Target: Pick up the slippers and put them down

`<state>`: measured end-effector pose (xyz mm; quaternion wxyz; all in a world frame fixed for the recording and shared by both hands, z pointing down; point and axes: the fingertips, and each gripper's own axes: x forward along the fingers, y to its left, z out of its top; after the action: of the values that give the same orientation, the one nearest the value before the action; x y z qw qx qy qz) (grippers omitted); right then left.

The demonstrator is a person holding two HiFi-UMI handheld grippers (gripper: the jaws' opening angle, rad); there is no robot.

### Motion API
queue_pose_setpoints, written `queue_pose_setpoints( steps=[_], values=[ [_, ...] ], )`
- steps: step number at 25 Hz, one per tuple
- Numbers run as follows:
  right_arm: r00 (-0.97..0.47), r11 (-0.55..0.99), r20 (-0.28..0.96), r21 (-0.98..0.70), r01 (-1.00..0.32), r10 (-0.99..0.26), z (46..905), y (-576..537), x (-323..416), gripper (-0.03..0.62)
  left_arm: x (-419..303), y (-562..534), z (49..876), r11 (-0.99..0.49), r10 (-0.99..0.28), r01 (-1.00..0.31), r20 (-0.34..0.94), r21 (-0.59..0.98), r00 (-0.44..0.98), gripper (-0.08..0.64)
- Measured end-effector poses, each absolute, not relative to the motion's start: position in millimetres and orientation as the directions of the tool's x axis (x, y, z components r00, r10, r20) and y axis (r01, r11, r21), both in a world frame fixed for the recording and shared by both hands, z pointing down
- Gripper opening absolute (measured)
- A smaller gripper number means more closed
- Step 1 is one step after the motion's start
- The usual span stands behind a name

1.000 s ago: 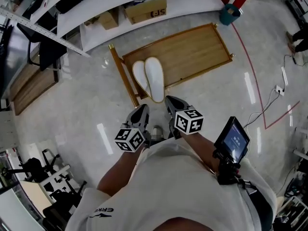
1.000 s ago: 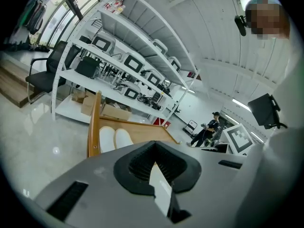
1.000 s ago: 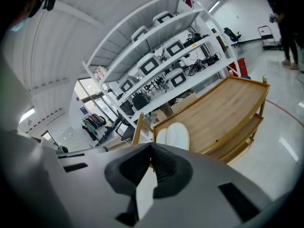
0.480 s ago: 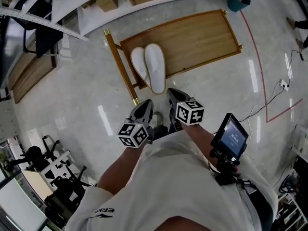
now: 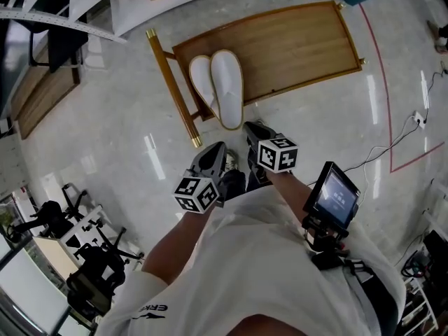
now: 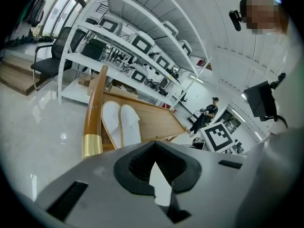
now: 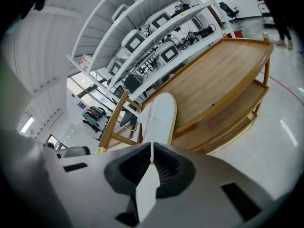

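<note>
A pair of white slippers [image 5: 218, 89] lies side by side on the near left corner of a low wooden rack [image 5: 294, 47]. In the left gripper view the slippers [image 6: 121, 125] sit just beyond the jaws; in the right gripper view one slipper [image 7: 159, 114] shows straight ahead. My left gripper [image 5: 214, 150] hangs over the floor short of the rack, jaws shut and empty. A little to its right, my right gripper [image 5: 253, 127] reaches almost to the slipper heels, also shut with nothing held. Neither touches a slipper.
The rack has a gold-capped post [image 5: 171, 82] at its left. White shelving [image 5: 140, 2] runs along the back. A screen [image 5: 334, 196] is strapped on the right forearm. A red floor line [image 5: 381, 68] and a cable [image 5: 392, 145] lie right. A person [image 6: 206, 115] stands far off.
Both grippers have sunk lower and come nearer the rack's near edge. The slippers have not moved on the rack. Both pairs of jaws stay shut.
</note>
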<state>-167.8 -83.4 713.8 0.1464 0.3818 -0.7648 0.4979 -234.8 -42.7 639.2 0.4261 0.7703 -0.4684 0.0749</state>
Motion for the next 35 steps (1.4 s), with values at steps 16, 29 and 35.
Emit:
queue_pose_setpoints(
  steps=[16, 29, 35],
  values=[
    [-0.781, 0.151, 0.517, -0.792, -0.592, -0.349, 755, -87, -178, 0.195, -236, -30, 659, -0.167, -0.627, -0.789, 0.554, 0.591, 0.548, 0.005],
    [-0.868, 0.114, 0.413, -0.883, -0.456, -0.276, 774, -90, -211, 0.222, -242, -26, 669, -0.150, -0.624, -0.796, 0.569, 0.586, 0.536, 0.005],
    [-0.875, 0.098, 0.394, -0.895, -0.435, -0.282, 774, -94, -215, 0.222, -246, -26, 667, -0.144, -0.629, -0.797, 0.568, 0.586, 0.531, 0.003]
  ],
)
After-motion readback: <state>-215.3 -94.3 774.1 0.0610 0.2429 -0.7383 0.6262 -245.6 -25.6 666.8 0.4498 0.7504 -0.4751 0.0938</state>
